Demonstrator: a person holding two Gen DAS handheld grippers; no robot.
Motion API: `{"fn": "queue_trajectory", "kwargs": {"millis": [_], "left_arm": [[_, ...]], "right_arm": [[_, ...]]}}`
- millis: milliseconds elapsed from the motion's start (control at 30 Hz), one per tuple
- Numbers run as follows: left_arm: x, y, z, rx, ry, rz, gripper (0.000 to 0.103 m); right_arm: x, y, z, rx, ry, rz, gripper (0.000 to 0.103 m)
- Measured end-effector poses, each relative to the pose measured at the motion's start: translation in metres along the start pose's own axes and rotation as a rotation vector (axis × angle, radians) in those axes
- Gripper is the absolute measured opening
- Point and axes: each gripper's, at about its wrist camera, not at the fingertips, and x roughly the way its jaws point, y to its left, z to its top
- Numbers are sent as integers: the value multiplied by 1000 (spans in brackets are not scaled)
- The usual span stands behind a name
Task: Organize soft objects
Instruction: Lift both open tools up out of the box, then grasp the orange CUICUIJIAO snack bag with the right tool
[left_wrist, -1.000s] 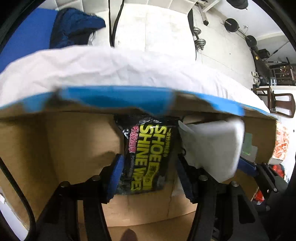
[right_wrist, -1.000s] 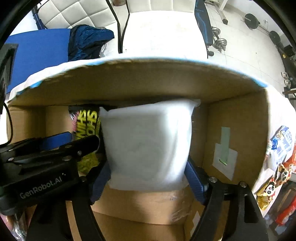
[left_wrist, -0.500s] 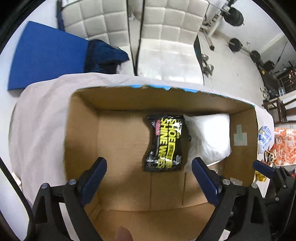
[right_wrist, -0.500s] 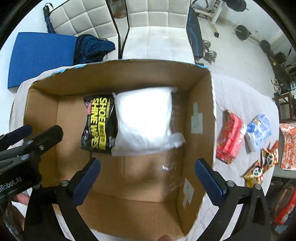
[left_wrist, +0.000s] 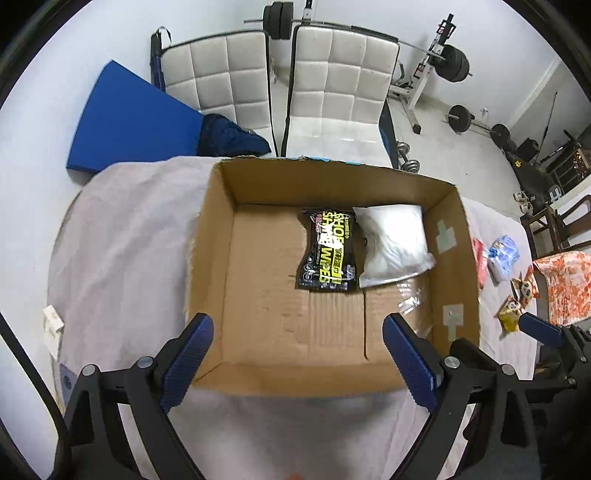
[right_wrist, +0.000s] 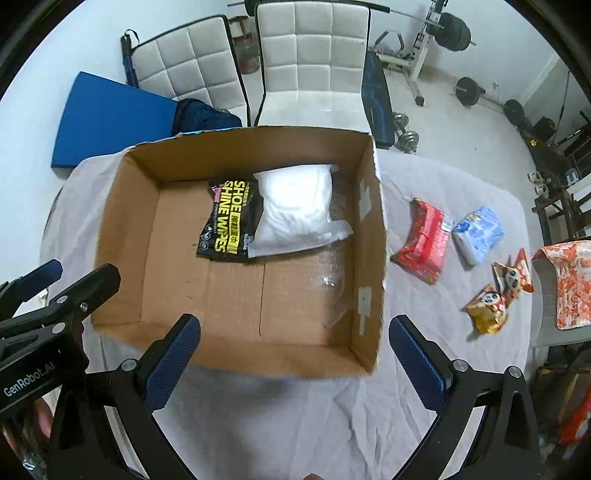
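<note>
A black packet of shoe shine wipes (right_wrist: 229, 221) and a white soft pack (right_wrist: 295, 208) lie side by side, touching, on the floor of an open cardboard box (right_wrist: 122, 229), toward its far wall; the white pack's edge overlaps the black packet. Yellow lettering on the packet reads "SHOE SHINE WIPES". A sheet of clear film (right_wrist: 334, 288) lies on the box floor near the right wall, and pale tape patches (right_wrist: 364, 195) mark that wall's inside.

The left gripper (left_wrist: 299, 363) hangs above the near rim of the box, jaws spread wide and holding nothing. The right gripper (right_wrist: 291, 363) hangs likewise over the near right part of the box, jaws wide apart and empty. The left tool's body, seen at the left edge of the right wrist view, bears the words "GenRobot.AI".

The box sits on a table draped in a wrinkled pale cloth (right_wrist: 295, 424). On the cloth to the right of the box, well apart from it, lie a red packet (right_wrist: 423, 243), a blue-and-white pack (right_wrist: 478, 234) and two small snack bags (right_wrist: 498, 295). An orange-patterned item (right_wrist: 570, 284) lies at the far right.

Behind the table stand two white quilted chairs (right_wrist: 314, 66), a dark blue garment (right_wrist: 201, 114) on one seat, a blue mat (right_wrist: 107, 118) on the pale floor, and barbells and dumbbells (right_wrist: 406, 138) along the wall.
</note>
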Motion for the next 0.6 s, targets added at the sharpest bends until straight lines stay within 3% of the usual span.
{"fn": "queue_trajectory", "kwargs": {"millis": [400, 600], "left_arm": [[-61, -14, -28, 13, -68, 7, 94], [-73, -37, -34, 7, -71, -10, 94]], "right_arm": [[-60, 2, -38, -15, -62, 52, 103], [-71, -23, -45, -3, -52, 99, 103]]}}
